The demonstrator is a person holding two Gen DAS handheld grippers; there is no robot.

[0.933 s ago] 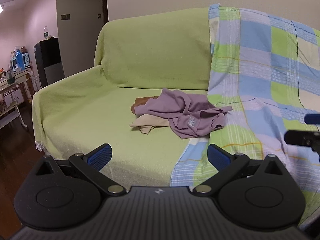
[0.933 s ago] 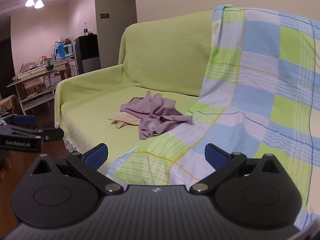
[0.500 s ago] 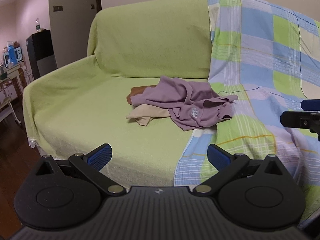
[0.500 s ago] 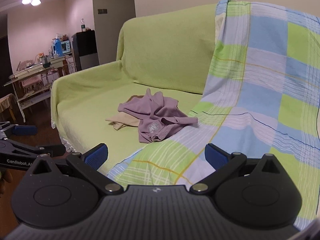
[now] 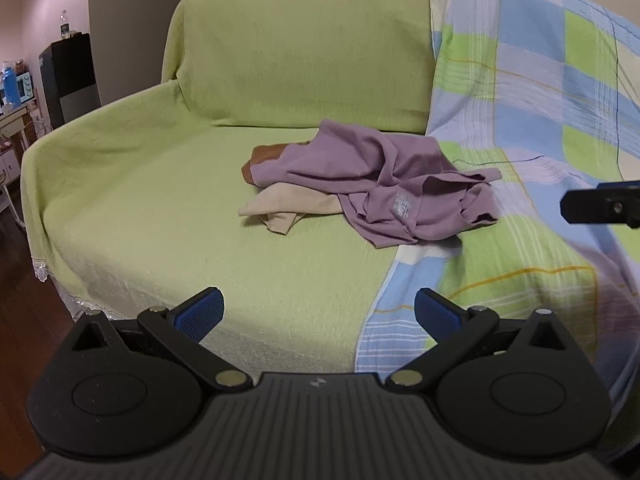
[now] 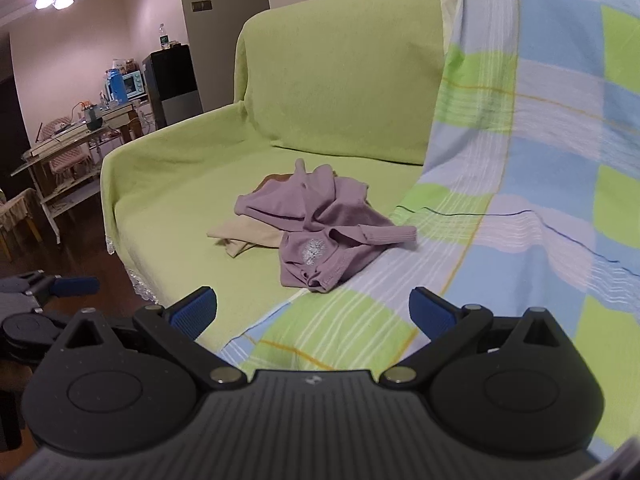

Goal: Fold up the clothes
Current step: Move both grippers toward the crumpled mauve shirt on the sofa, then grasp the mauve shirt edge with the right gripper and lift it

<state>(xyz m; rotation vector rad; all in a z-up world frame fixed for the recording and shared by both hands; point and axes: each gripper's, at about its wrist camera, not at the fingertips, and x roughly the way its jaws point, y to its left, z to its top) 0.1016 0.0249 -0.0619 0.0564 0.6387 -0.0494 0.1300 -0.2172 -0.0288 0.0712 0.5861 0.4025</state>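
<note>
- The green sofa seat lay bare in front and to the left of the clothes pile, open to approach.
- The checked blanket touched the pile's right edge.
- The sofa back closed off the rear.

- A sofa is filling the middle of both frames, wearing a light green cover over its seat, backrest and armrest.
- A checked blanket in blue, green and lilac is draping over the backrest and seat on the right side of the frames, overlapping the green cover.
- A crumpled purple garment is lying at the centre of the seat, its right edge resting on the blanket's border.
- A beige garment is lying under the purple one, sticking out toward the lower left.
- A brown garment is peeking out at the pile's upper left, mostly hidden.
</note>
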